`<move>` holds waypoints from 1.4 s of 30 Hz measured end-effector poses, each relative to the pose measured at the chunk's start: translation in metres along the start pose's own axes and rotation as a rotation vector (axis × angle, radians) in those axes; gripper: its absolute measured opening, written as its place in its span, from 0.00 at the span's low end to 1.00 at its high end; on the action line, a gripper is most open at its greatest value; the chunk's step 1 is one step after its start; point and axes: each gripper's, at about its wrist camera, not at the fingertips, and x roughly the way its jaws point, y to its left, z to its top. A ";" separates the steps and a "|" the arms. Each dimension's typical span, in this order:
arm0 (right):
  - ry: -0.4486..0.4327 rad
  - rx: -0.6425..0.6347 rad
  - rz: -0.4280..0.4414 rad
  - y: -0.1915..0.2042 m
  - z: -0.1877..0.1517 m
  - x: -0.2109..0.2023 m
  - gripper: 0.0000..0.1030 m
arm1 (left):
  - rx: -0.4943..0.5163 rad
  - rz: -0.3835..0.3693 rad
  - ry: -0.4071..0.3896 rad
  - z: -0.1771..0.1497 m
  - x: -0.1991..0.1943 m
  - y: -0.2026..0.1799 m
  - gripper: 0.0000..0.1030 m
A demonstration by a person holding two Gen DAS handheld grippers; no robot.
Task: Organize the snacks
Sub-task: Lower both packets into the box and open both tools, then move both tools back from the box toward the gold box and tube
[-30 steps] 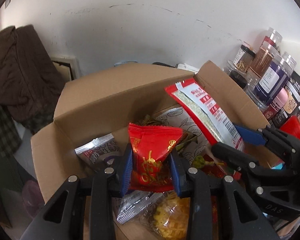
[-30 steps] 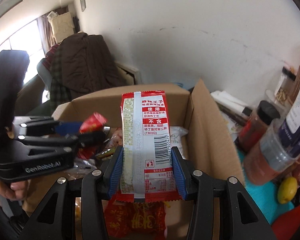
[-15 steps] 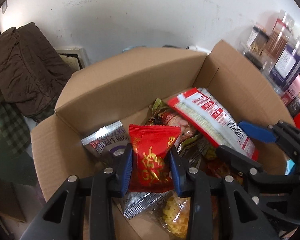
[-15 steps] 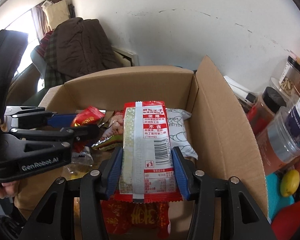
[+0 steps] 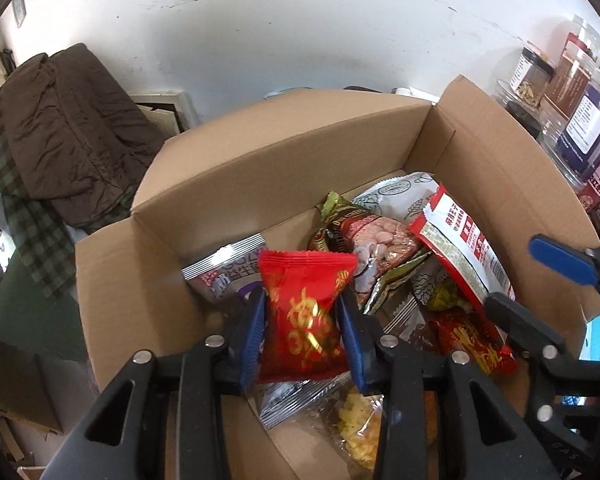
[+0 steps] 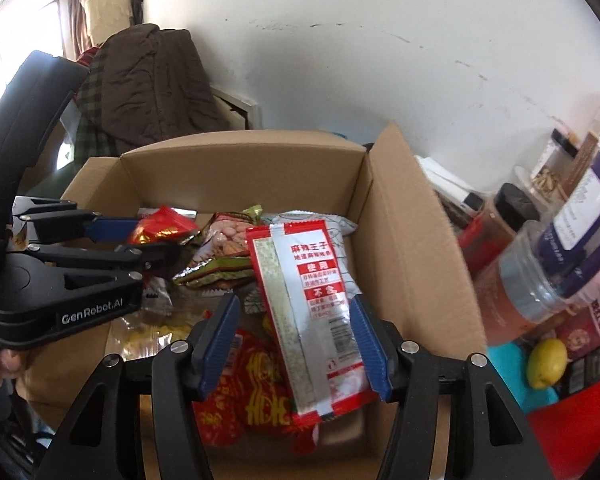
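Over the cardboard box (image 6: 400, 216), both grippers have just been loosening to drop packets in: left gripper (image 5: 302, 322) barely pinching the red packet (image 5: 304, 312), right gripper (image 6: 296, 344) spread off its red-white packet (image 6: 312, 312).

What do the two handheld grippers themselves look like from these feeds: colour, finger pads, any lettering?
Both are black plastic clamp-style tools with silver rivets at the joints. The left gripper and the right gripper each carry two ribbed blue pads on their fingers. In the right wrist view the left tool's side reads "GenRobot.AI" in pale lettering. No cables show.
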 end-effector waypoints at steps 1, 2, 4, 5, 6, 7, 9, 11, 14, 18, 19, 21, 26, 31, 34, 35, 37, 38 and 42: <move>-0.003 -0.004 -0.010 0.000 -0.001 -0.003 0.56 | -0.006 0.004 0.001 -0.001 0.000 0.002 0.40; -0.003 -0.007 -0.015 0.000 -0.002 -0.005 0.56 | -0.010 0.009 0.002 -0.001 0.000 0.003 0.41; -0.005 -0.009 -0.016 0.001 -0.003 -0.010 0.56 | -0.014 0.015 0.000 -0.002 -0.005 0.003 0.42; -0.010 -0.009 -0.016 0.001 -0.003 -0.013 0.56 | -0.015 0.017 -0.002 -0.002 -0.007 0.003 0.42; -0.014 -0.008 -0.019 0.001 -0.003 -0.016 0.56 | -0.014 0.022 -0.003 -0.002 -0.010 0.003 0.42; -0.020 -0.008 -0.022 -0.002 -0.005 -0.021 0.56 | -0.011 0.030 -0.006 -0.002 -0.013 0.001 0.42; -0.034 -0.001 -0.020 -0.003 -0.006 -0.030 0.56 | 0.000 0.035 -0.014 -0.002 -0.019 -0.001 0.42; -0.047 0.006 -0.014 -0.005 -0.005 -0.038 0.56 | 0.004 0.048 -0.025 -0.002 -0.027 -0.003 0.46; -0.062 0.010 -0.021 -0.002 -0.003 -0.046 0.56 | -0.005 0.056 -0.051 -0.003 -0.041 -0.003 0.60; -0.093 0.019 -0.027 -0.003 -0.002 -0.065 0.56 | -0.011 0.058 -0.098 -0.005 -0.064 -0.003 0.60; -0.105 0.020 -0.028 -0.003 -0.001 -0.071 0.56 | -0.011 0.060 -0.108 -0.006 -0.069 -0.004 0.60; -0.125 0.026 -0.028 -0.004 -0.001 -0.082 0.56 | -0.006 0.066 -0.138 -0.008 -0.085 -0.005 0.60; -0.176 0.038 -0.030 -0.002 -0.001 -0.108 0.56 | 0.002 0.065 -0.223 -0.015 -0.124 -0.011 0.60; -0.242 0.041 -0.038 0.000 -0.007 -0.144 0.56 | 0.009 0.047 -0.294 -0.023 -0.160 -0.017 0.60; -0.285 0.041 -0.054 0.001 -0.014 -0.166 0.56 | 0.014 0.037 -0.324 -0.031 -0.182 -0.022 0.60; -0.299 0.041 -0.058 0.001 -0.017 -0.174 0.56 | 0.015 0.036 -0.335 -0.034 -0.189 -0.024 0.60; -0.324 0.041 -0.065 0.002 -0.021 -0.188 0.56 | 0.019 0.038 -0.363 -0.040 -0.201 -0.028 0.60; -0.331 0.041 -0.068 0.002 -0.023 -0.192 0.56 | 0.020 0.040 -0.378 -0.043 -0.209 -0.030 0.60; -0.382 0.037 -0.095 0.005 -0.034 -0.218 0.69 | 0.018 0.044 -0.442 -0.056 -0.236 -0.034 0.77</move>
